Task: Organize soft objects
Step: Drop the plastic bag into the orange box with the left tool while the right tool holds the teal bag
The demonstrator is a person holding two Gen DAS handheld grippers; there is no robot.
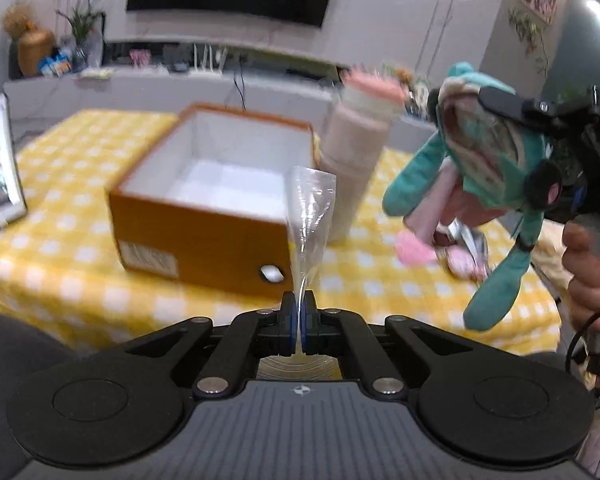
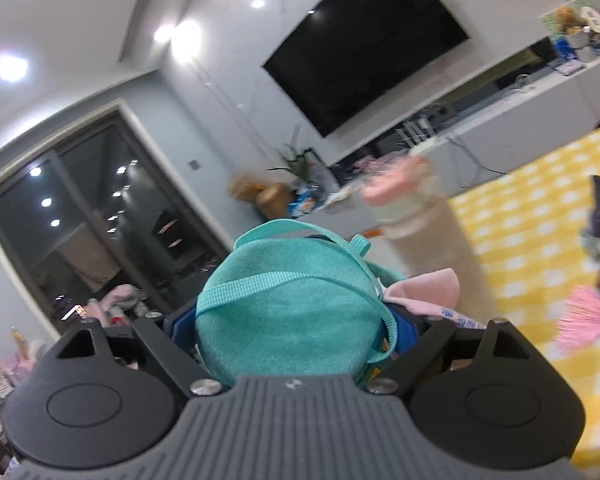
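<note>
Left wrist view, left to right: orange box [image 1: 204, 204], open, white inside, on the yellow checked tablecloth [image 1: 380, 284]. Left gripper [image 1: 299, 312] pinched tight on a clear plastic bag [image 1: 310, 208] that stands up from its jaws. Beige bottle [image 1: 356, 160] with pink cap just behind the box. Teal plush toy [image 1: 496, 168] hangs in the air at right, clamped by the right gripper [image 2: 296, 332], jaws wide around its body; limbs dangle above the cloth.
</note>
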